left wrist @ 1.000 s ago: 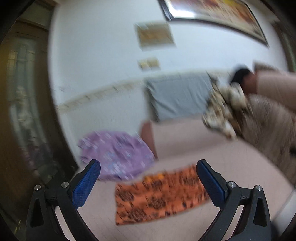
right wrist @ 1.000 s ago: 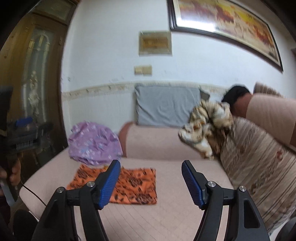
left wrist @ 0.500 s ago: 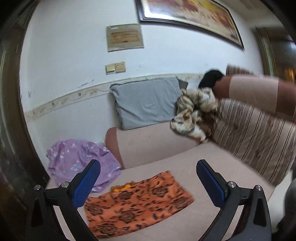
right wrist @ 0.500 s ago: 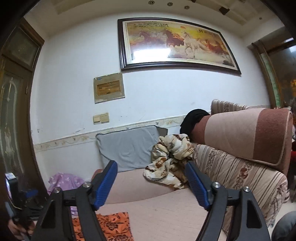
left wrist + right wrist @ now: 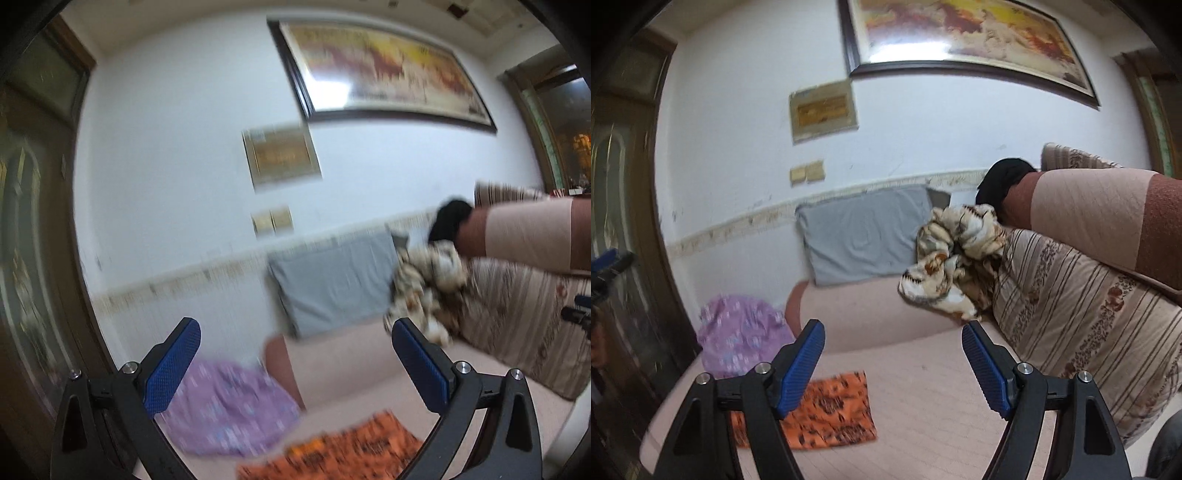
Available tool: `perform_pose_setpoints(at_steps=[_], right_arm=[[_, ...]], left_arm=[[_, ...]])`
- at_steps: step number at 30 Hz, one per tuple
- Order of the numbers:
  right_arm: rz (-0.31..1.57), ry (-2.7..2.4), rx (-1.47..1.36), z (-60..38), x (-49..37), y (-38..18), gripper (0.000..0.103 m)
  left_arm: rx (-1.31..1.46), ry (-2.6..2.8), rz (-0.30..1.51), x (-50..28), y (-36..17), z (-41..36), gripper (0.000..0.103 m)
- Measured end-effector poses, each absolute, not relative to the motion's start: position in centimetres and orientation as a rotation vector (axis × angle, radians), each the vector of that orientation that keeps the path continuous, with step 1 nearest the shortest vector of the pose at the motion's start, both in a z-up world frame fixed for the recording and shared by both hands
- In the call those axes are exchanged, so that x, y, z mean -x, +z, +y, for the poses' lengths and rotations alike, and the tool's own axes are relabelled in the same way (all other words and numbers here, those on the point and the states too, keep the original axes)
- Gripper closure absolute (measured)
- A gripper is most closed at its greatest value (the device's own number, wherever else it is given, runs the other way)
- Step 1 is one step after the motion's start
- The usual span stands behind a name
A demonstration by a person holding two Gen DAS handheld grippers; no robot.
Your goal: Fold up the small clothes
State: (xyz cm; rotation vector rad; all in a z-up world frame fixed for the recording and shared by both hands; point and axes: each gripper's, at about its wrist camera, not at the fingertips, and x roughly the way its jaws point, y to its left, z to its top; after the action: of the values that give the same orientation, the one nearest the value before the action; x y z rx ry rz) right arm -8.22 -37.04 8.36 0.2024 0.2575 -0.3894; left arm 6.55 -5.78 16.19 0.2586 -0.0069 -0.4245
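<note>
Orange cloth (image 5: 827, 413) near mattress edge (image 5: 668, 413)

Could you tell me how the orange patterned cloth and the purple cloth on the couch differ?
The orange cloth lies flat in a neat rectangle; the purple cloth sits bunched in a rumpled heap. The orange cloth carries a dark pattern, the purple cloth a pale small print. The orange cloth lies nearer the camera, the purple one behind it. Both rest on the couch, and neither gripper holds either.
</note>
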Motion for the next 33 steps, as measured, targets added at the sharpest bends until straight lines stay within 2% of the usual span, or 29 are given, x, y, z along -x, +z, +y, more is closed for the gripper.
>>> perform_pose_setpoints(at_steps=[3,6,11,16,20,22,26,33], right_arm=[[0.250,-0.393,-0.234,-37.5,7.4,9.0,0.023],[0.290,-0.387,-0.233,-37.1,6.7,8.0,0.023],[0.220,-0.404,-0.370,-40.0,8.1,8.8,0.023],[0.396,-0.411,-0.270,-39.5,5.2,6.2,0.023],[0.377,-0.417,-0.367,-41.7,6.5,5.2,0.023],[0.324,-0.409,-0.469,-44.2,7.8,6.9,0.023],[0.247,-0.457,-0.485,-47.0,9.1,12.7,0.023],[0.225,-0.496,-0.605,-50.9,7.4,18.4,0.023]], left_arm=[[-0.240,-0.413,-0.031,-6.7,17.5,-4.0,0.000],[-0.309,-0.402,0.063,-8.8,15.6,-3.6,0.000],[-0.531,-0.361,0.170,-11.1,8.0,-2.6,0.000],[-0.660,-0.312,0.318,-13.1,0.2,-1.1,0.000],[-0.707,-0.297,0.344,-12.3,-1.2,-0.1,0.000],[-0.721,-0.310,0.309,-11.2,-0.3,0.1,0.000],[-0.729,-0.345,0.284,-10.1,0.7,0.5,0.000],[-0.873,-0.287,0.316,-10.3,-2.0,1.7,0.000]])
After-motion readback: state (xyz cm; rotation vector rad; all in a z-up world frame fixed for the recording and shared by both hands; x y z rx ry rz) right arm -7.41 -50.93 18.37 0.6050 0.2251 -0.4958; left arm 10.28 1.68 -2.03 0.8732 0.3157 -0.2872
